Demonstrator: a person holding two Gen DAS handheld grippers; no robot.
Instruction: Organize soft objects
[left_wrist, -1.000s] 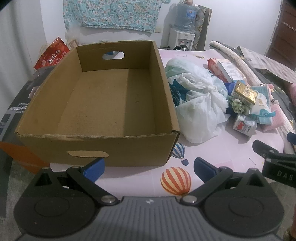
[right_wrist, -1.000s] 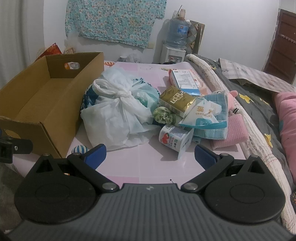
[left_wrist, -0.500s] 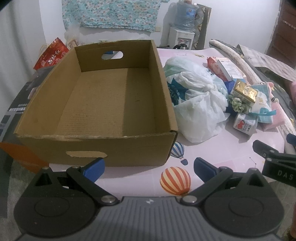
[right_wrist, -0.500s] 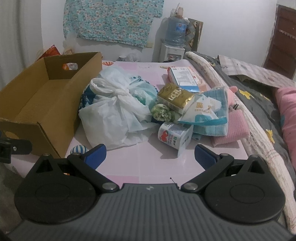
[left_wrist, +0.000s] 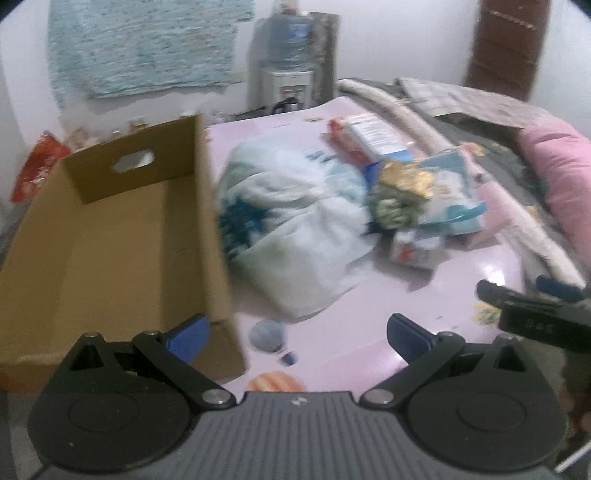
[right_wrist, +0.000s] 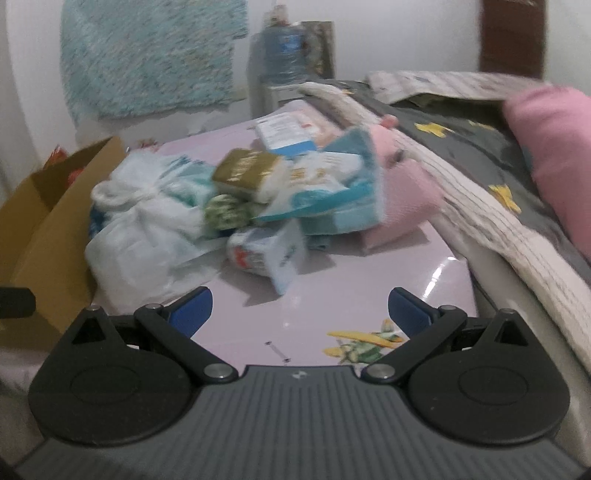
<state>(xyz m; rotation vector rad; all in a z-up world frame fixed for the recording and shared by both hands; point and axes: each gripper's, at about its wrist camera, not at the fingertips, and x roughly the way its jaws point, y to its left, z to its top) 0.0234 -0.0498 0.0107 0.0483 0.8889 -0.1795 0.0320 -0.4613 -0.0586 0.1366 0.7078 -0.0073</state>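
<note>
Soft packs (right_wrist: 325, 184) heap mid-tabletop (right_wrist: 332, 295), white bag (left_wrist: 295, 229) against cardboard box (left_wrist: 110, 236); left gripper (left_wrist: 297, 332) and right gripper (right_wrist: 299, 310) gape wide, empty.

Motion blur left almost nothing readable. Right of the left gripper's fingers, the black body of the right gripper (left_wrist: 532, 314) bore faint pale letters, seemingly "DAS". Print on the packages ahead was illegible.

Left gripper (left_wrist: 297, 334), bottom of frame: ribbed grey body, two black round discs, black link arms with silver screws, blue fingertips (left_wrist: 188, 336). Right gripper (right_wrist: 300, 308) looks identical; white lettering shows on its black side at the left view's right edge.
</note>
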